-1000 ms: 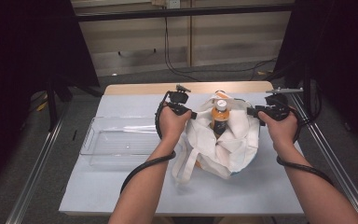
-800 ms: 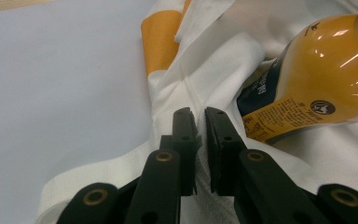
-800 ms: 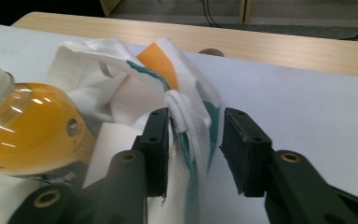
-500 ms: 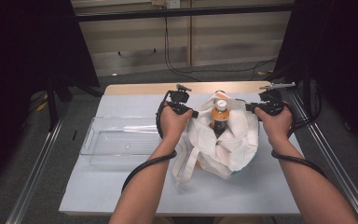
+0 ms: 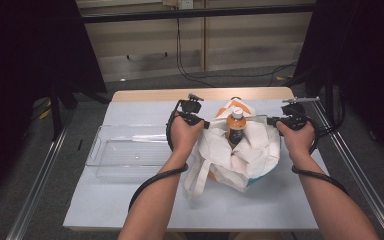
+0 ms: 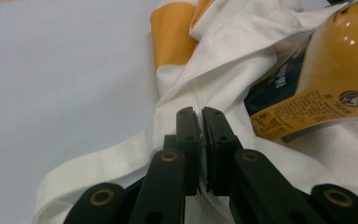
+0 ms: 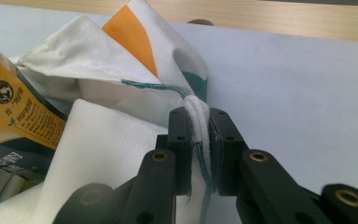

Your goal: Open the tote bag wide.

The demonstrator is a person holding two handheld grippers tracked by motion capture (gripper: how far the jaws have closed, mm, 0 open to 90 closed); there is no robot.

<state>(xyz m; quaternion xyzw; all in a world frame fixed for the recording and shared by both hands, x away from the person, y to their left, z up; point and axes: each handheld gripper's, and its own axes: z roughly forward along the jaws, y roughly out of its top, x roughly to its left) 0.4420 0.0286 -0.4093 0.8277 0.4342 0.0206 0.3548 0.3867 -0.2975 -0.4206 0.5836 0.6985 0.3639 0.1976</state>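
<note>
White cloth tote bag (image 5: 240,155) sits mid-table, left gripper (image 6: 201,116) pinching its rim, right gripper (image 7: 199,116) just closed on the opposite hem. Uneven pulling could tip the orange bottle (image 5: 236,128) standing inside. Farther left, the clear tray (image 5: 125,152) looks empty.

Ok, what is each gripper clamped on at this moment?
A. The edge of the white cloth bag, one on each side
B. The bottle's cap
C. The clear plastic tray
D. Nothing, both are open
A: the left gripper and the right gripper each pinch the white cloth bag at its edge, either side of the bottle.
</note>
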